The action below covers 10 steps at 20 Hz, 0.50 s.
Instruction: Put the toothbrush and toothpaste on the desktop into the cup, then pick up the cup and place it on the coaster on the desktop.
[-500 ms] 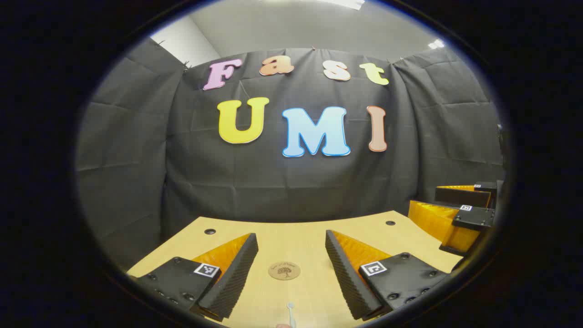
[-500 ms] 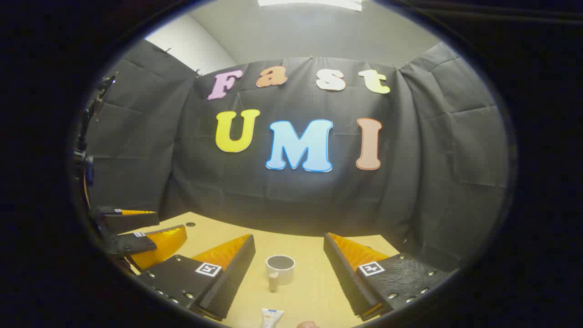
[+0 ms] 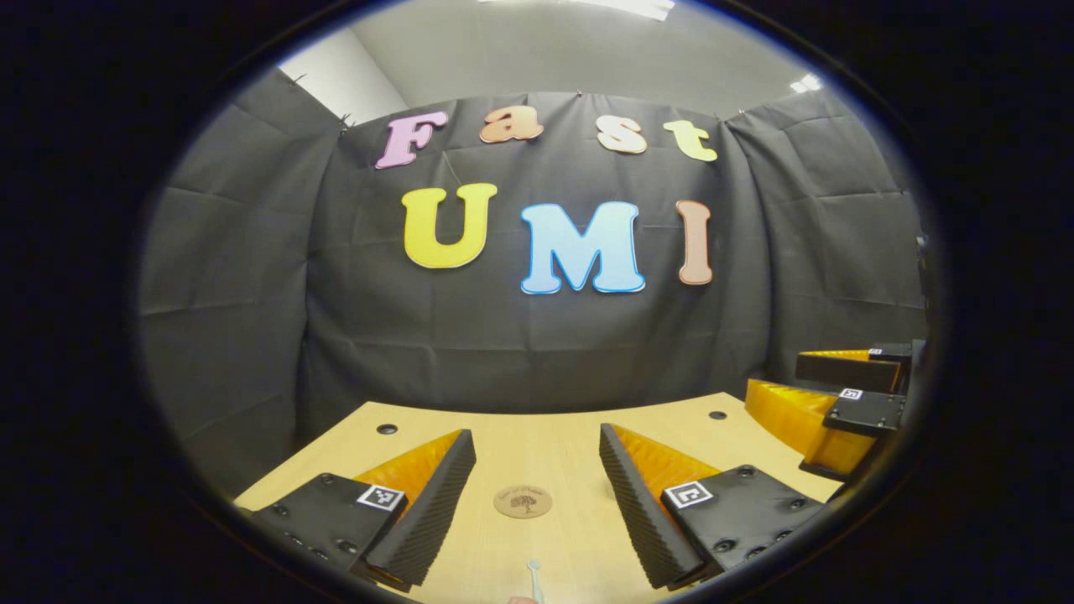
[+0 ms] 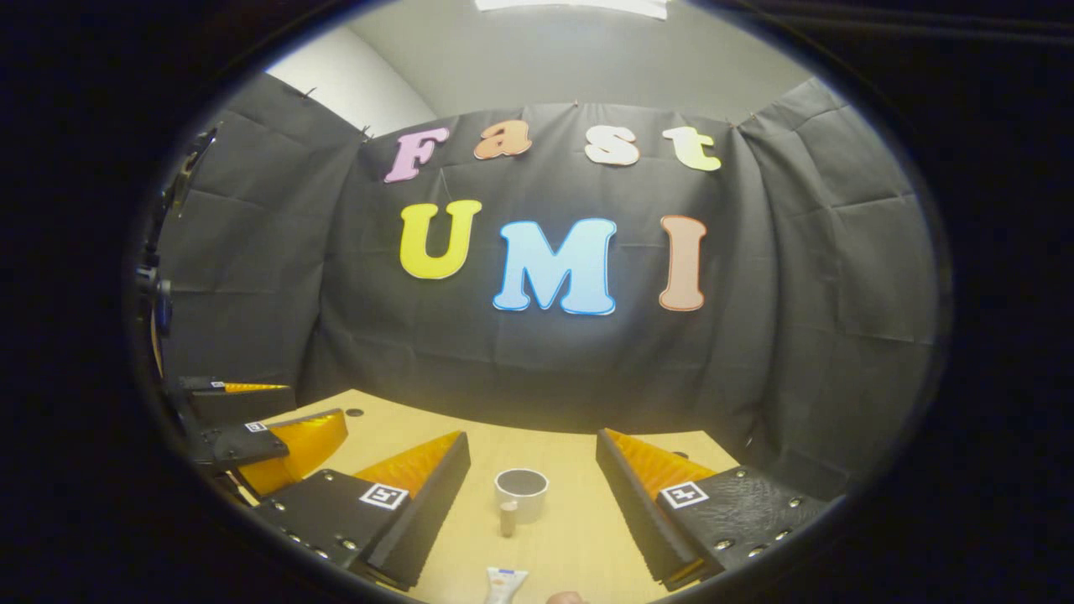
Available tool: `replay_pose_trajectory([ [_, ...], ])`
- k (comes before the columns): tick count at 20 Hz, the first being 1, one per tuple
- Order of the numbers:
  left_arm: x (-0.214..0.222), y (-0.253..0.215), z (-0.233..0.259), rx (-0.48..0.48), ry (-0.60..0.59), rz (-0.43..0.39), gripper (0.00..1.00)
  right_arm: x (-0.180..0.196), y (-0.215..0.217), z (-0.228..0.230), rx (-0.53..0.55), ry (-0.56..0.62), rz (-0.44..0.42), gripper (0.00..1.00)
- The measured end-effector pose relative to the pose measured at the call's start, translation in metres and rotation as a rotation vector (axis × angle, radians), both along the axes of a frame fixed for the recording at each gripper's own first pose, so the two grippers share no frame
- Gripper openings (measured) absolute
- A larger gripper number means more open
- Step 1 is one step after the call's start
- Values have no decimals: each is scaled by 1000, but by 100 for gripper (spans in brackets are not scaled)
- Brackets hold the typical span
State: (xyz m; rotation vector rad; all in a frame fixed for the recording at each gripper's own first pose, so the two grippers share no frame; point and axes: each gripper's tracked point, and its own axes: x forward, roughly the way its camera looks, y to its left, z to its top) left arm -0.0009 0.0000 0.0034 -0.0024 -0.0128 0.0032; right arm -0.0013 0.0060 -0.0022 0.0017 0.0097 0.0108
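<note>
both grippers wide open, empty | toothpaste (image 4: pixel 504 581) soft, light: you pinch its middle | cup (image 4: pixel 521 494) rigid: grip its rim

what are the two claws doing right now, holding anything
Left claw: open, holding nothing, above the coaster.
Right claw: open, holding nothing, with the cup on the desk between its fingers, untouched.

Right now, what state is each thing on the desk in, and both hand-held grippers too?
Cup: upright, empty as far as seen, not on the coaster.
Toothpaste: lying on the desk.
Toothbrush: lying on the desk.
Coaster: bare.
Left hand-held gripper: open, holding nothing.
Right hand-held gripper: open, holding nothing.
</note>
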Motion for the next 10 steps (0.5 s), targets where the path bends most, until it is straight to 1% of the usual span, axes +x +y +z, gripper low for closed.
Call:
replay_pose_trajectory([
  [1,0,0,0,0,3,0,96,0,1,0,3,2,1,93],
  [7,-1,0,-2,-4,12,6,96,0,0,-7,16,24,1,93],
  [8,0,0,-3,-4,13,7,99,1,0,-8,17,26,1,93],
  [10,0,0,-4,-3,18,5,98,1,0,-9,21,30,1,93],
])
